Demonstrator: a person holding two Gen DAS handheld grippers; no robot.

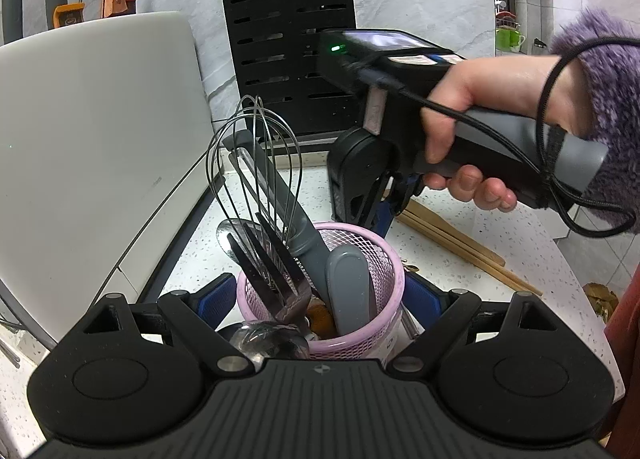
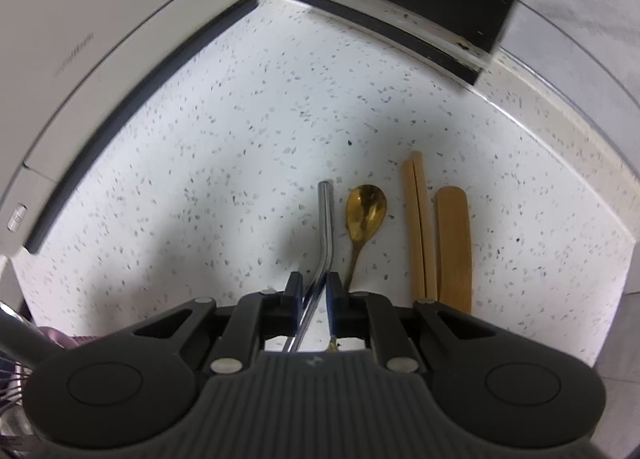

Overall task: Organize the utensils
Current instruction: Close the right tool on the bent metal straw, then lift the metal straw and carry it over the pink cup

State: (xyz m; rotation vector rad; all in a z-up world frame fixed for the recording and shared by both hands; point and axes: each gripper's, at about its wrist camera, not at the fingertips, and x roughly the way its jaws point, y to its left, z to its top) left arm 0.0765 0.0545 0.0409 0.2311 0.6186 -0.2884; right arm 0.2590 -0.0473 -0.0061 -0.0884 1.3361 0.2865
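A pink mesh holder (image 1: 390, 271) stands between the blue pads of my left gripper (image 1: 320, 295), which is shut on its sides. It holds a wire whisk (image 1: 252, 155), a black slotted turner (image 1: 272, 279), grey-handled tools (image 1: 348, 291) and a steel spoon. My right gripper (image 2: 314, 291) points down at the counter, shut on a bent steel straw (image 2: 325, 219) that lies there. Beside the straw lie a gold spoon (image 2: 366, 211), a pair of wooden chopsticks (image 2: 418, 227) and a flat wooden stick (image 2: 454, 247). A hand (image 1: 472, 127) in a purple sleeve holds the right gripper behind the holder.
A white appliance (image 1: 92, 131) fills the left side. A black knife block (image 1: 292, 59) stands at the back against the grey wall, where knives hang. The speckled white counter (image 2: 200, 163) ends in an edge on the right (image 1: 592, 291).
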